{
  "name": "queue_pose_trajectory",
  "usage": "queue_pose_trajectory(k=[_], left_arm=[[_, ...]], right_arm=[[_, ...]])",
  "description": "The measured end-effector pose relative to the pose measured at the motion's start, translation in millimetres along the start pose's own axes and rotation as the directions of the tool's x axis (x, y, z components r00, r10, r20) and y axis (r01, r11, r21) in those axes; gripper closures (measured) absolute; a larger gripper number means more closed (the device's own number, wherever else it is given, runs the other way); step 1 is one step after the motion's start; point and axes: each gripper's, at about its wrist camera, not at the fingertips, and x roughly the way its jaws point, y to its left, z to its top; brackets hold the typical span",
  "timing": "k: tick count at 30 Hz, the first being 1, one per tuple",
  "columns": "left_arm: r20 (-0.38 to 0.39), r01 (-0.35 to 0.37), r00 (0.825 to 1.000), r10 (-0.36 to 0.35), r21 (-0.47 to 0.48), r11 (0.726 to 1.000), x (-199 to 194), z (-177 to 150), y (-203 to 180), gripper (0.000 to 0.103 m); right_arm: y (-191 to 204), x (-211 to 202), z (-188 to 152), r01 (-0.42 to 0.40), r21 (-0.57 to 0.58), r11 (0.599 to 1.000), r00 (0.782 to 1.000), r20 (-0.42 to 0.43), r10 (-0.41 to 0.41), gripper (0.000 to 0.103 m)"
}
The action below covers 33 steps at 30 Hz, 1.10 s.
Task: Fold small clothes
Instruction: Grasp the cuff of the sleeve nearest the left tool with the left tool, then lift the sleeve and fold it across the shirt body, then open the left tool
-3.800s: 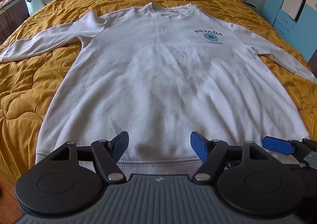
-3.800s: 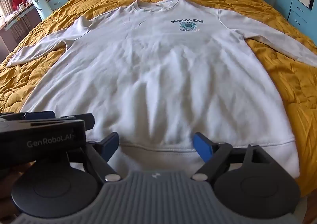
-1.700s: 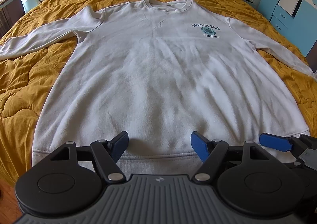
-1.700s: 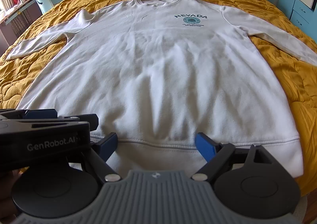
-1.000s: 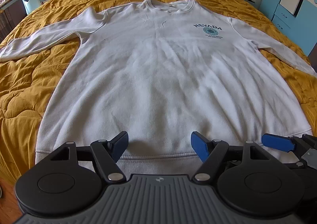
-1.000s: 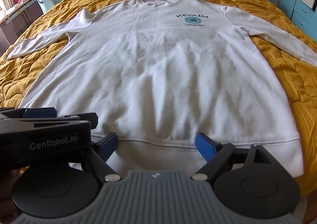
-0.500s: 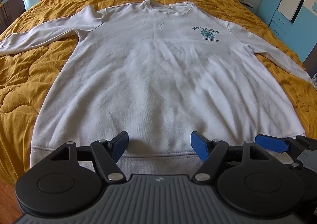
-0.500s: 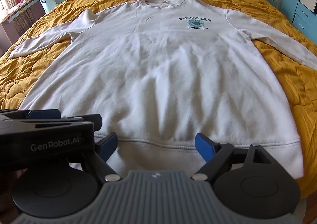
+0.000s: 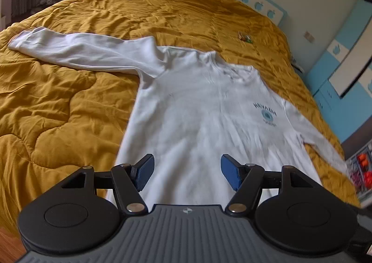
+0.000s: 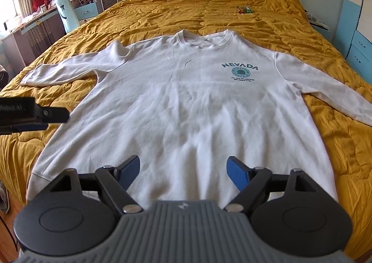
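Note:
A white long-sleeved sweatshirt (image 10: pixel 186 105) with a teal "NEVADA" print (image 10: pixel 239 67) lies flat, front up, sleeves spread, on the bed. My right gripper (image 10: pixel 183 165) hovers over the hem's middle; its jaws are closing slightly with nothing between them. My left gripper (image 9: pixel 186 165) hangs above the sweatshirt (image 9: pixel 204 123) near its lower left side, tilted, its jaws also closing on nothing. The right wrist view shows the left gripper (image 10: pixel 46 120) at the left edge, above the quilt beside the garment. The left sleeve (image 9: pixel 76 51) stretches out to the far left.
The mustard quilted bedspread (image 10: pixel 209 2) covers the whole bed. A small colourful packet (image 10: pixel 244 9) lies near the headboard. A desk, shelves and a pale blue chair (image 10: pixel 67 14) stand to the left, blue cabinets (image 10: pixel 358 37) to the right. Wooden floor (image 9: pixel 9 239) shows at the bed's near left corner.
My left gripper has swung left and rolled, so its view now takes in the left sleeve. It has drawn away from the right gripper, which rose a little. The sweatshirt has not moved.

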Motion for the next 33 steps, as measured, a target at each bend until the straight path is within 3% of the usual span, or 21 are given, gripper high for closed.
queue_pose_trajectory(k=[3,6,9,10,11,14,17,20,22,25,28,30,31,32,33], left_arm=[[0.13,-0.061,0.988,0.08,-0.15,0.987,-8,36,65,0.027],[0.279,-0.113,0.94,0.198,-0.293,0.949,-16,68,124,0.028],[0.358,-0.068,0.91,0.209,-0.369,0.927,-9,104,178,0.024],[0.362,-0.058,0.907,0.213,-0.395,0.917,-4,112,191,0.024],[0.36,-0.041,0.906,0.221,-0.446,0.894,6,123,210,0.024],[0.319,0.048,0.927,0.196,-0.621,0.782,32,141,265,0.025],[0.291,0.082,0.939,0.182,-0.705,0.704,56,148,309,0.029],[0.291,0.143,0.943,0.16,-0.79,0.596,81,145,343,0.032],[0.308,0.206,0.944,0.122,-0.833,0.513,99,138,364,0.042],[0.323,0.245,0.941,0.1,-0.855,0.457,115,132,381,0.065],[0.341,0.266,0.934,0.111,-0.866,0.424,121,130,386,0.072],[0.355,0.28,0.929,0.106,-0.859,0.428,121,131,386,0.078],[0.347,0.269,0.931,0.111,-0.86,0.435,120,132,385,0.084],[0.324,0.235,0.938,0.123,-0.857,0.459,119,135,382,0.088],[0.303,0.198,0.943,0.137,-0.842,0.501,118,140,377,0.093]], right_arm=[[-7,3,4,0.004,0.037,0.999,1.0,-0.011,-0.004,0.025],[-9,10,1,0.028,0.035,0.999,0.999,-0.029,-0.027,0.025],[-14,16,-5,0.057,0.053,0.997,0.997,-0.053,-0.055,0.025],[-15,17,-7,0.063,0.063,0.996,0.996,-0.061,-0.059,0.025],[-17,18,-9,0.069,0.077,0.995,0.995,-0.071,-0.064,0.025],[-20,17,-13,0.093,0.088,0.992,0.993,-0.083,-0.085,0.025],[-21,12,-17,0.127,0.075,0.989,0.99,-0.075,-0.122,0.025],[-25,10,-22,0.166,0.08,0.983,0.984,-0.081,-0.16,0.025],[-29,12,-24,0.194,0.097,0.976,0.978,-0.101,-0.184,0.025],[-30,16,-28,0.217,0.106,0.97,0.97,-0.134,-0.202,0.025],[-26,20,-32,0.233,0.08,0.969,0.964,-0.152,-0.22,0.025],[-22,23,-33,0.241,0.056,0.969,0.96,-0.161,-0.23,0.025],[-21,24,-33,0.241,0.048,0.969,0.959,-0.163,-0.23,0.025],[-20,25,-33,0.242,0.041,0.97,0.959,-0.164,-0.232,0.025],[-19,25,-33,0.243,0.038,0.969,0.959,-0.162,-0.234,0.025]])
